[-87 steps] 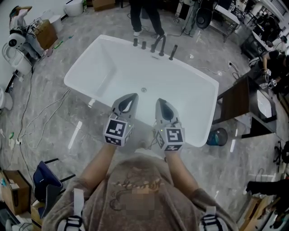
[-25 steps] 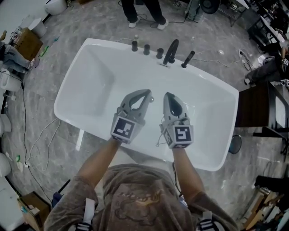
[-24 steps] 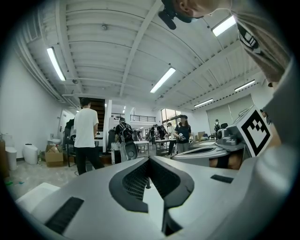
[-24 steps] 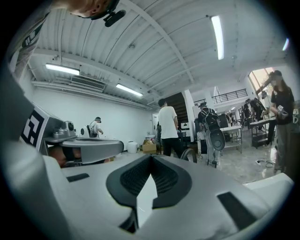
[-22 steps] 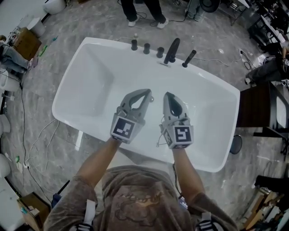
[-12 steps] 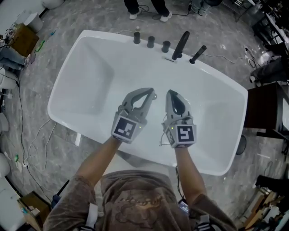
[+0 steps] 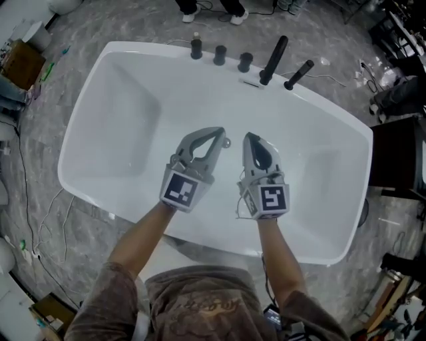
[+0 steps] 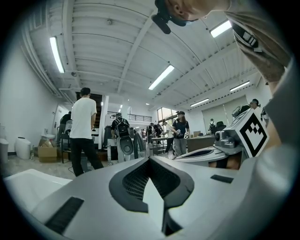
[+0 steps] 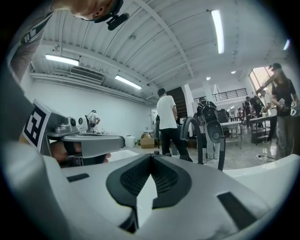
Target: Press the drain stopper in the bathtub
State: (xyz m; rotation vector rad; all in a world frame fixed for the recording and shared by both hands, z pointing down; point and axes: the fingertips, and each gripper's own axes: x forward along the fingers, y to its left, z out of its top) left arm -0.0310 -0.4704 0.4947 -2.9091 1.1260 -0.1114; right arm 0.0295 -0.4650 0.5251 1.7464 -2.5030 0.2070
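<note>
Hovering both grippers over the bathtub point(image 7: 100, 113), lining up on the drain stopper point(image 7: 227, 142).
My left gripper point(image 7: 216, 133), pinched closed on nothing, sits just beside the stopper, and my right gripper point(image 7: 250, 138), likewise closed and empty, flanks its other side. I'd come straight down with one closed tip, dead centre. One stopper, two grippers, three knobs point(image 7: 219, 54) beyond the stopper.

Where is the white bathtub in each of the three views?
Head view: the bathtub fills the middle.
Left gripper view: only its white rim, lower left.
Right gripper view: its rim, at the right.
Shared landmark: the person in a white shirt behind it; head view shows only shoes.
</note>
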